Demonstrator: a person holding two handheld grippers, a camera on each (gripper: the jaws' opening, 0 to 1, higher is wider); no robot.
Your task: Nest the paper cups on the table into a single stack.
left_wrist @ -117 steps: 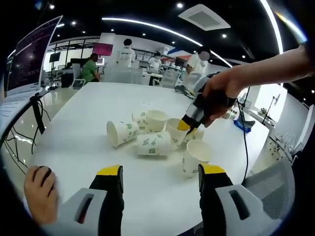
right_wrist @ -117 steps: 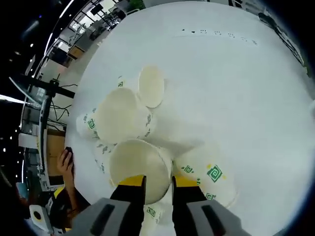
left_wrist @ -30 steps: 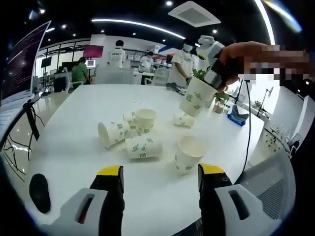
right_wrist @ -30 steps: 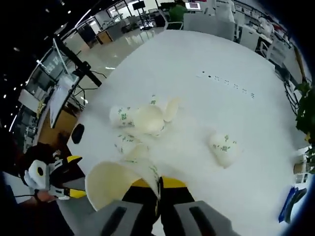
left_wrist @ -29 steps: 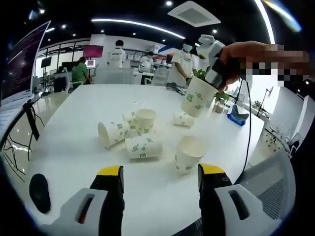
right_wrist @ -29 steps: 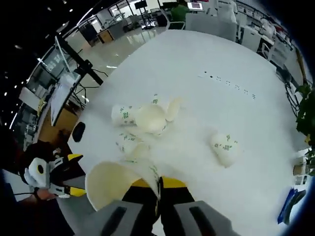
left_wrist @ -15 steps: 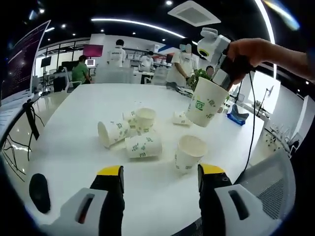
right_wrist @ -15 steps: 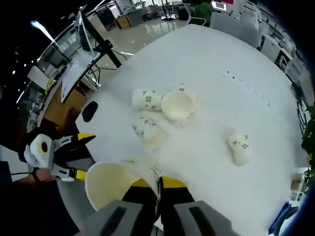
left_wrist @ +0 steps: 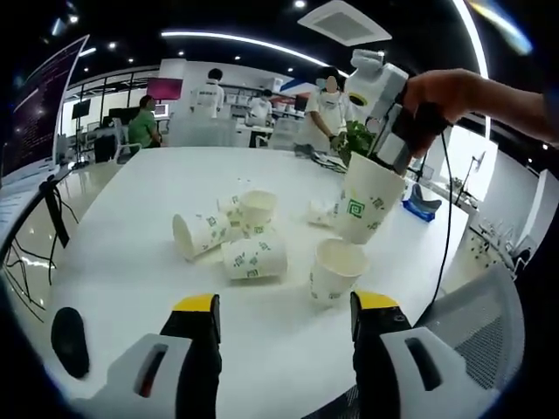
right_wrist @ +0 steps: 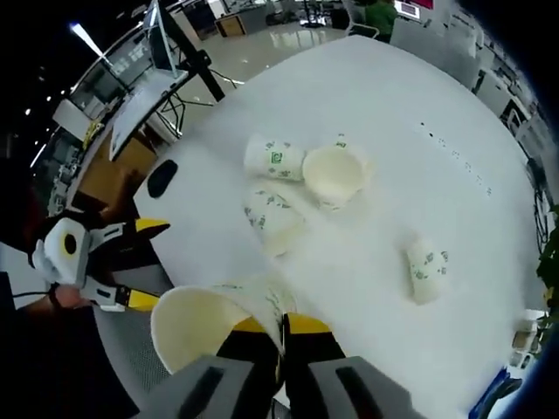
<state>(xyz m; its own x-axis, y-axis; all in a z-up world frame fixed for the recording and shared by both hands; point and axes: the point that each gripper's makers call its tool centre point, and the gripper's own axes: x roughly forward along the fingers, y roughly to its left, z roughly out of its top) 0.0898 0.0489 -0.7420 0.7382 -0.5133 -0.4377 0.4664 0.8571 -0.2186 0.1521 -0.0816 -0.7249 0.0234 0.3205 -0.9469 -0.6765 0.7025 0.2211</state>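
White paper cups with green marks lie on the white table (left_wrist: 131, 262). One upright cup (left_wrist: 334, 271) stands nearest my left gripper. Two lying cups (left_wrist: 253, 257) (left_wrist: 196, 236), another upright cup (left_wrist: 256, 209) and a far lying cup (left_wrist: 321, 212) sit behind it. My right gripper (left_wrist: 382, 157), held by a hand, is shut on the rim of a cup (left_wrist: 365, 205) hanging just above and right of the near upright cup. In the right gripper view my right gripper (right_wrist: 281, 327) pinches that cup (right_wrist: 210, 336) over the table. My left gripper (left_wrist: 284, 305) stands open, low at the near edge.
A black mouse (left_wrist: 68, 327) (right_wrist: 162, 188) lies near the table's front left edge. A monitor (left_wrist: 44, 105) stands off the table's left side. A plant (left_wrist: 354, 140) and several people are behind. My left gripper (right_wrist: 96, 257) is at the table's edge.
My right gripper lifted a cup out of the cluster, then brought it down and nearer until it hangs beside the near upright cup. My left gripper has stayed put.
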